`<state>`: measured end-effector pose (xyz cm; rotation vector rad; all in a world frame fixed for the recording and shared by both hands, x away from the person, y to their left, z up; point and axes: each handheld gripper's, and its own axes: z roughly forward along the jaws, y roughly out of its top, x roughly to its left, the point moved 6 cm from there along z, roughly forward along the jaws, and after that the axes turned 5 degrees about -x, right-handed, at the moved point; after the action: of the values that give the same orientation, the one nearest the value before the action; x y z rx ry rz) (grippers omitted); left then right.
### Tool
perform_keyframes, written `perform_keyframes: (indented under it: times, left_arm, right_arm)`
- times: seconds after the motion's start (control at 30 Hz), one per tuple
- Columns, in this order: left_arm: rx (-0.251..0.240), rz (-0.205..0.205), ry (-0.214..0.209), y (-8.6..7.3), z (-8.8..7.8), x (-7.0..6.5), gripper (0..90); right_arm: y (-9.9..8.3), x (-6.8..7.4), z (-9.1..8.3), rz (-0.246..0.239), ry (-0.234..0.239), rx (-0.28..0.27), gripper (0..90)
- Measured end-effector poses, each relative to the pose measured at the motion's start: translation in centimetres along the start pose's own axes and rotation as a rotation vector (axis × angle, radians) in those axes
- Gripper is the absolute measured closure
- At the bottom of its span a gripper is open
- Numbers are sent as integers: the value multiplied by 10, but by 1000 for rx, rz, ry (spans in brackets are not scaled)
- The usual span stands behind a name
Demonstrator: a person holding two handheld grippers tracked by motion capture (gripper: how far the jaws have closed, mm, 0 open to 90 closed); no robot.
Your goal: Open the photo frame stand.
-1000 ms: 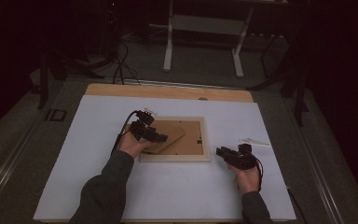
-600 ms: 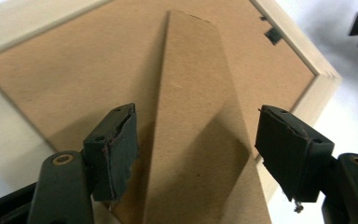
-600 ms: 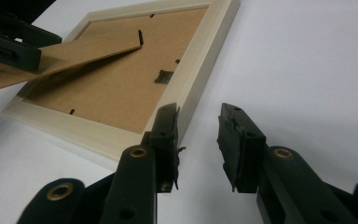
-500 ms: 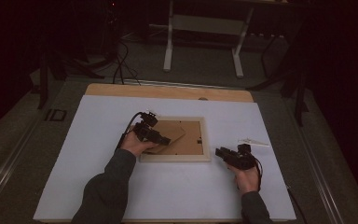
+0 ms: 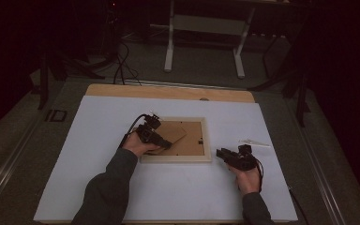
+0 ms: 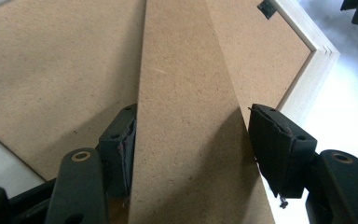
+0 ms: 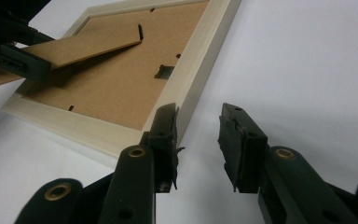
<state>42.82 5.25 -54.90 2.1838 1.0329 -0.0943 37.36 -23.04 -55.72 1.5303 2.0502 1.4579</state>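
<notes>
Lifting the easel stand [image 6: 186, 121] off the picture frame [image 5: 206, 140], the left gripper [image 5: 161, 140] straddles it with jaws apart, while the right gripper [image 7: 198, 140], gaping empty, needs to steady the frame's corner next.

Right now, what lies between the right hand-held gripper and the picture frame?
Nothing: bare white table surface. In the right gripper view, the right hand-held gripper has open jaws just off the picture frame edge; the high view shows the same small gap.

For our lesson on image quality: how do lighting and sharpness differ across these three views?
High view: dim, dark surroundings, only the white table lit. Left gripper view: bright, the brown stand flap sharp, shadow beneath it. Right gripper view: the picture frame evenly lit, its far corner soft.
</notes>
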Motion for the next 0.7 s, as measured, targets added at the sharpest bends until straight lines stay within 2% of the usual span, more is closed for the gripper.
perform_keyframes:
  times: [0.1, 0.27, 0.47, 0.57, 0.7]
  left_arm:
    - [5, -7, -3, 0, 2, 0, 369]
    - [8, 9, 2, 0, 2, 0, 389]
    - [14, 41, 37, -1, 2, -2, 394]
    - [14, 58, 55, -1, 2, -3, 394]
    - [11, 93, 89, -1, 2, -5, 394]
  right_arm:
    - [-1, 0, 1, -1, 0, 3, 662]
    - [-1, 0, 1, 0, 2, 5, 662]
    - [-1, 0, 2, 3, 4, 6, 659]
    - [0, 2, 2, 11, 20, 1, 657]
    - [2, 6, 3, -3, 18, 1, 656]
